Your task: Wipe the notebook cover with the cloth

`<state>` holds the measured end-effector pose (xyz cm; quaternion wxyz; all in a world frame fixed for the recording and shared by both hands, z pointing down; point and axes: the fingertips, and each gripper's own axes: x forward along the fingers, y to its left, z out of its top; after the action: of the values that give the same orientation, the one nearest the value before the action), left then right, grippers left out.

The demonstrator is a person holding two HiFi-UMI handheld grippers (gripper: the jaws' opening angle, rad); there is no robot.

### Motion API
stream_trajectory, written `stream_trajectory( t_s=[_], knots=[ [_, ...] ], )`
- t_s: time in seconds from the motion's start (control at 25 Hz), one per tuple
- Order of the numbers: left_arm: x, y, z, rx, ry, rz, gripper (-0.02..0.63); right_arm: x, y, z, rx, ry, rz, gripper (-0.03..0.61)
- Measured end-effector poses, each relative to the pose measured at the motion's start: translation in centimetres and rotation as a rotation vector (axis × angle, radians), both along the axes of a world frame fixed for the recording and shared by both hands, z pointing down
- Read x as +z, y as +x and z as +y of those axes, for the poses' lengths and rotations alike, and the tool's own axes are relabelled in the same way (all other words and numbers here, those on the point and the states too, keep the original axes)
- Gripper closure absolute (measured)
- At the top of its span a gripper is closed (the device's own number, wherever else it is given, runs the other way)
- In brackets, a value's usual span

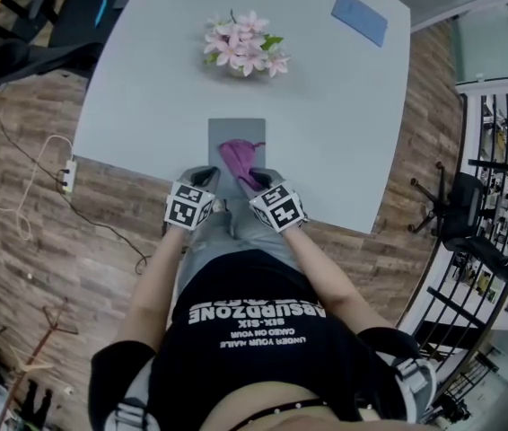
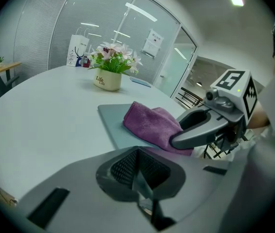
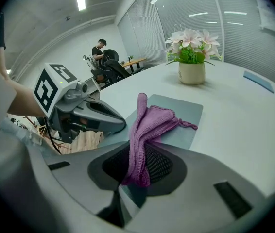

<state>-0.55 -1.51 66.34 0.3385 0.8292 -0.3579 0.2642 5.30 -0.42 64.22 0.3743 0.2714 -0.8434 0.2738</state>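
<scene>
Right gripper [image 3: 140, 166]: jaws clamped on the purple cloth [image 3: 152, 124]. The cloth rises out of the jaws and drapes forward onto the grey notebook [image 3: 188, 113].

Left gripper [image 2: 138, 171]: jaws closed together, nothing between them, set just beside the notebook's near left corner.

Forearms: both stretched forward from the body, nearly parallel, with the two grippers side by side at the near edge of the pale table [image 1: 146, 88].

Notebook: lies flat on the table by its near edge, between the grippers, partly covered by the cloth.

Flower pot [image 1: 243, 50]: beyond the notebook, well apart.

Blue flat item [image 1: 359, 16]: far right part of the table.
</scene>
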Motion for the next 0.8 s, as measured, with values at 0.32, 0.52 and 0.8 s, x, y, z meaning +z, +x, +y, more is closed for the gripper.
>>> stream_trajectory(
  t_s=[0.32,0.52,0.8],
  knots=[
    [0.0,0.1,0.0,0.014,-0.015,0.004,0.597,0.0,0.7,-5.1,0.086,0.028,-0.002,0.491],
    [0.0,0.1,-0.1,0.02,-0.024,0.009,0.597,0.0,0.9,-8.6,0.095,0.05,0.013,0.491],
    [0.1,-0.1,-0.1,0.037,-0.048,0.022,0.597,0.0,0.8,-13.2,0.104,0.078,0.044,0.491]
  ],
)
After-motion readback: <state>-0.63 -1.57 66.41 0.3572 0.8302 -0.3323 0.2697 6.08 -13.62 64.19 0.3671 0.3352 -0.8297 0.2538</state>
